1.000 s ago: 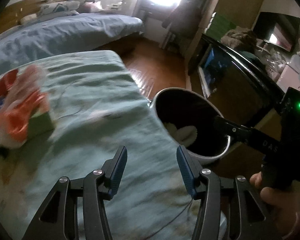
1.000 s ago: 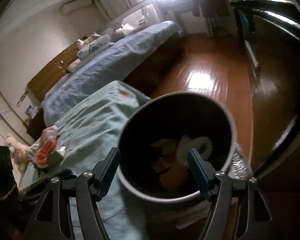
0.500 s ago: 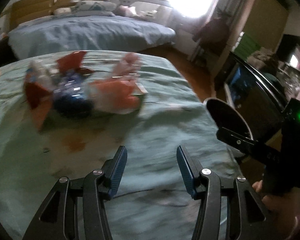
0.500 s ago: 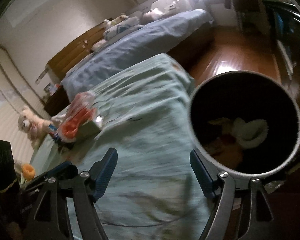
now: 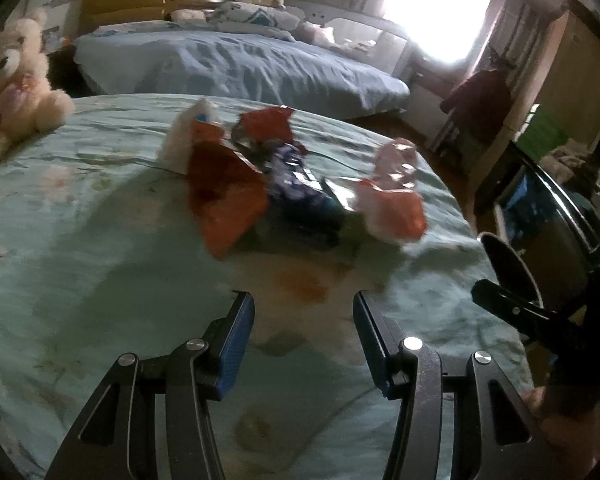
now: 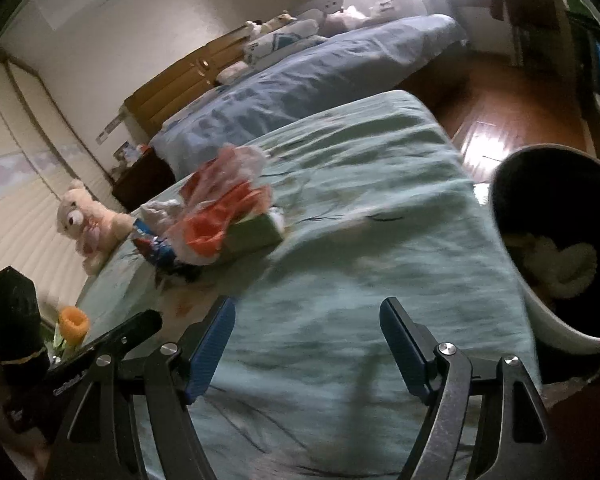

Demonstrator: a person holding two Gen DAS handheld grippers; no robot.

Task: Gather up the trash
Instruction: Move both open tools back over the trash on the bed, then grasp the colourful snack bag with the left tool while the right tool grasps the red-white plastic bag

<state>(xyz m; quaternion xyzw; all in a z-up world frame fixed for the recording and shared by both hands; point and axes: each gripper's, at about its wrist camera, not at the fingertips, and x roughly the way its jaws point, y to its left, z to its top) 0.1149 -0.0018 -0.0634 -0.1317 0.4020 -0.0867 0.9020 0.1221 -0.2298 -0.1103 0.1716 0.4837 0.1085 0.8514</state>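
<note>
Several wrappers (image 5: pixel 300 184) lay heaped mid-frame in left view, on green sheet (image 5: pixel 80 240); same heap sat left of centre in right view (image 6: pixel 212 224). Blurred in both, so exact count unclear. Orange pack (image 5: pixel 224 196) at heap's left, blue foil (image 5: pixel 296 188) in the middle, clear-and-orange bag (image 5: pixel 392 204) at right; green box (image 6: pixel 252 236) partly under the plastic in right view.

Left gripper (image 5: pixel 303 340) at bottom centre, jaws spread, nothing between, well short of heap. Right gripper (image 6: pixel 306 344) likewise spread and empty, over bare sheet, heap off to its upper left. Bin (image 6: pixel 556 248) at right edge of right view, just beside the bed edge, pale scraps already inside; only its rim visible at right edge of left view (image 5: pixel 508 264).

Handling, judged: all light, thin film, crinkly and slippery, no fragility. Would collapse under a pinch, so best taken at a raised crumpled fold or torn flap, not a flat face. Orange pack's upstanding edge looked the easiest bite for left. Box stiffer, probably needing a grip across its narrow side. Soft sheet below, so risk of pinching cloth along with film; loose pieces could also snag and drag neighbours.

Teddy (image 5: pixel 16 76) at upper left of left view, not trash, clear of heap.
</note>
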